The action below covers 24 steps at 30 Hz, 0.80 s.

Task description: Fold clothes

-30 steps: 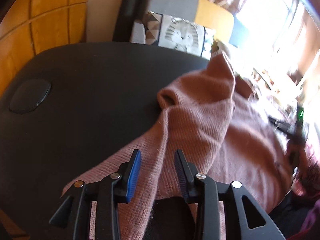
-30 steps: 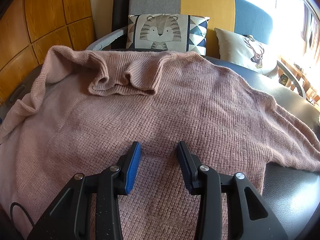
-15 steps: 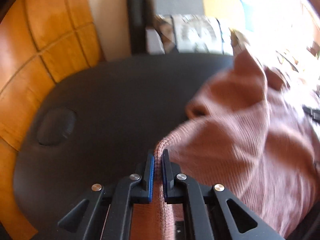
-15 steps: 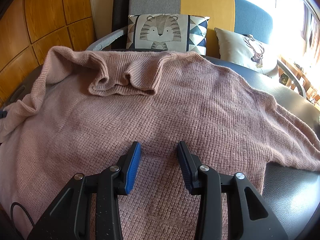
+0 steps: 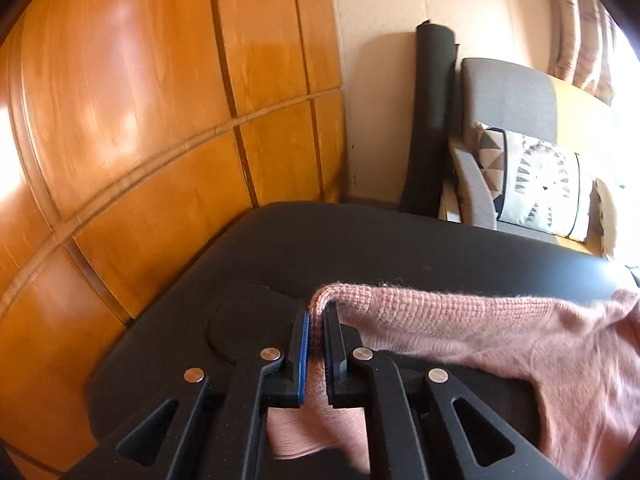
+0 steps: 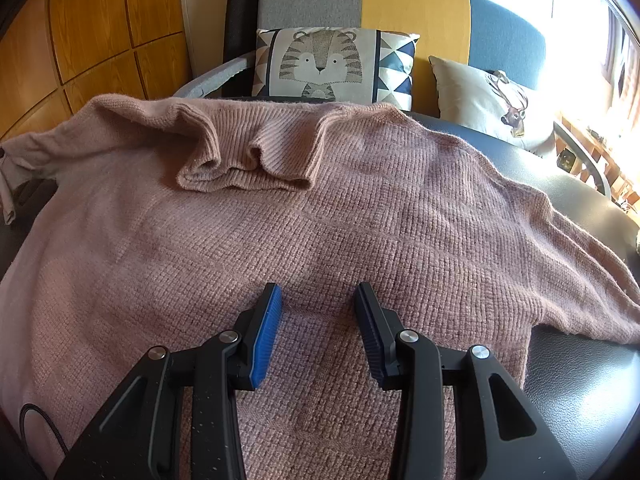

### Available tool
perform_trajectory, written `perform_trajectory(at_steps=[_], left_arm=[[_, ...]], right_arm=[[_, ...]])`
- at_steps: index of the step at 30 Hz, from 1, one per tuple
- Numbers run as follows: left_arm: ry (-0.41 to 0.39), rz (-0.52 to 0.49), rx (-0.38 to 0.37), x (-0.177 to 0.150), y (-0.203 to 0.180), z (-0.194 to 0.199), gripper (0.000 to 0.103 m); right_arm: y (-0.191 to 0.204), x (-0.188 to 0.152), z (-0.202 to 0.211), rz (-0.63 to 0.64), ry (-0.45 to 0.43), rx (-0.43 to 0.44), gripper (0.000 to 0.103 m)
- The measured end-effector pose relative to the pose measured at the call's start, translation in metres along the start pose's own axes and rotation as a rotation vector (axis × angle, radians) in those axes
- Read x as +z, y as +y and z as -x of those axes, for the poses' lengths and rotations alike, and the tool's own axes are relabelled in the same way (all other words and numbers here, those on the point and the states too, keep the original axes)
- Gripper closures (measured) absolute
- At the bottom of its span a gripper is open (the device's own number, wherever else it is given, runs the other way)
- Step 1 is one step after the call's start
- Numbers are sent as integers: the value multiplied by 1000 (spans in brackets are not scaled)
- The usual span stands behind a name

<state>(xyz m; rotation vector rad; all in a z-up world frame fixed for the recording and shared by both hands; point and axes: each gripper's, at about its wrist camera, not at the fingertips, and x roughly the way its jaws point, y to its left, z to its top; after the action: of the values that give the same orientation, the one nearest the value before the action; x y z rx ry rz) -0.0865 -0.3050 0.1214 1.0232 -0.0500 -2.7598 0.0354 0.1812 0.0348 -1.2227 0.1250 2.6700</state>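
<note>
Sweater (image 5: 460, 320) sleeve now lifted, perhaps taut, in left gripper's (image 5: 316, 320) clamped jaws; right gripper (image 6: 318, 300) parted, empty.

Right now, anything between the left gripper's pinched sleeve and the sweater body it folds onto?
Nothing visible. The left gripper is shut on the sleeve, lifted over the bare black table. The sweater body lies flat; only the open right gripper hovers over its lower middle.

Bright daylight from the right, window (image 6: 596, 20) blown out; left wrist view motion-blurred; fisheye bending, dark corners
</note>
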Motion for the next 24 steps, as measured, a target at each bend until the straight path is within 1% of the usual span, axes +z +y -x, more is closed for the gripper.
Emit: perform_trajectory(at_steps=[3, 5, 7, 8, 9, 10, 11, 13, 15, 17, 19, 20, 21, 22, 23, 24], left_arm=[[67, 28, -9, -4, 5, -25, 95], [116, 71, -36, -3, 12, -40, 93], [154, 113, -37, -3, 15, -55, 91], [174, 131, -33, -3, 15, -62, 89], [194, 150, -30, -3, 15, -68, 83], [213, 167, -26, -3, 15, -75, 83], [228, 172, -8, 3, 10, -87, 83], [246, 178, 24, 6, 10, -92, 82], [262, 153, 76, 11, 14, -98, 76], [279, 113, 152, 20, 20, -100, 75], [282, 80, 248, 27, 29, -98, 75], [274, 71, 289, 30, 34, -94, 75], [260, 78, 314, 31, 41, -90, 75], [247, 94, 314, 31, 46, -87, 75], [233, 110, 291, 29, 48, -85, 75], [222, 116, 243, 25, 44, -78, 75]], right_arm=[[1, 0, 0, 2, 0, -3, 62], [1, 0, 0, 2, 0, -3, 62], [2, 0, 0, 1, 0, -4, 62], [2, 0, 0, 1, 0, -4, 62], [2, 0, 0, 1, 0, -4, 62], [2, 1, 0, 0, -1, -3, 62], [2, 0, 0, 0, -1, -2, 62], [1, 0, 0, -1, -1, -1, 62], [1, 0, 0, -3, -1, 2, 61], [0, 0, 0, -4, -2, 4, 61], [0, 0, 0, -4, -2, 4, 61], [-1, 0, 0, -3, -2, 4, 61], [-1, 0, 0, -3, -2, 4, 61], [-1, 0, 0, -2, -3, 3, 61], [-1, 0, 0, -1, -3, 2, 61], [-1, 0, 0, 0, -3, 0, 61]])
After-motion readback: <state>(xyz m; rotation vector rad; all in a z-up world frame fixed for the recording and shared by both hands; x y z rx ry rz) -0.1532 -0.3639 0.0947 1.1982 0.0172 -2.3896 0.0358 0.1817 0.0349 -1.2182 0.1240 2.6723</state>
